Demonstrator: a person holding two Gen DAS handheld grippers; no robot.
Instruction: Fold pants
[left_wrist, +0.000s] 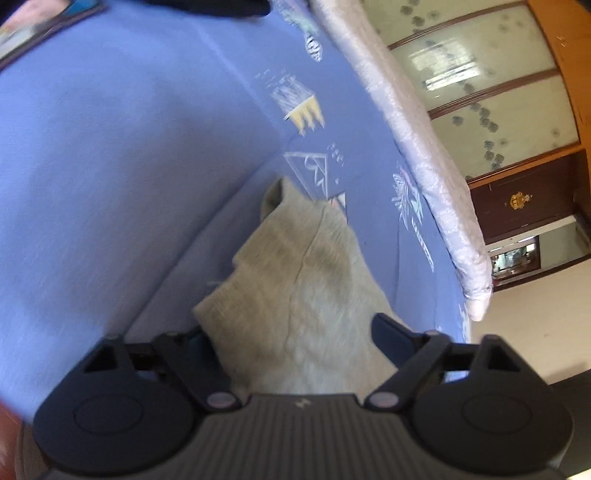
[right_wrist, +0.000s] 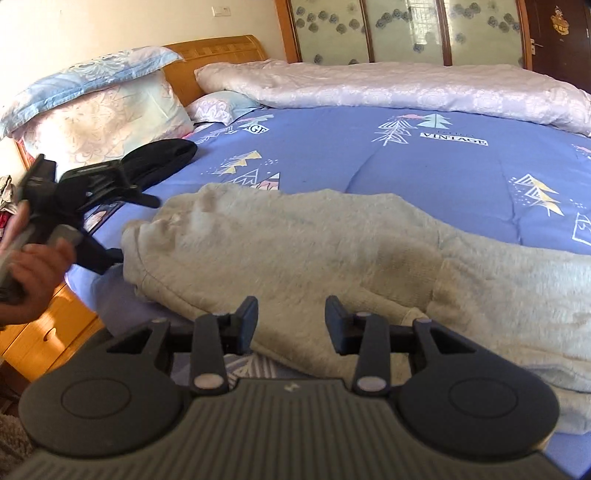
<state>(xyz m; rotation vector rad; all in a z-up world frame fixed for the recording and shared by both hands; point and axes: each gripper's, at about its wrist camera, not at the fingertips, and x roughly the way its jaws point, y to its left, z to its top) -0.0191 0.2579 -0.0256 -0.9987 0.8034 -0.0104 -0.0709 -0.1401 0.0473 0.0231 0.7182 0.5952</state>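
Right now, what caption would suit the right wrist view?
Open right gripper poised over grey pants on a blue bedsheet, the left gripper at their far end.

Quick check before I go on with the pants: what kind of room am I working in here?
A bedroom, by the look of it. The grey pants lie on a bed with a blue patterned sheet, stacked pillows against a wooden headboard, and a pale quilt along the far side.
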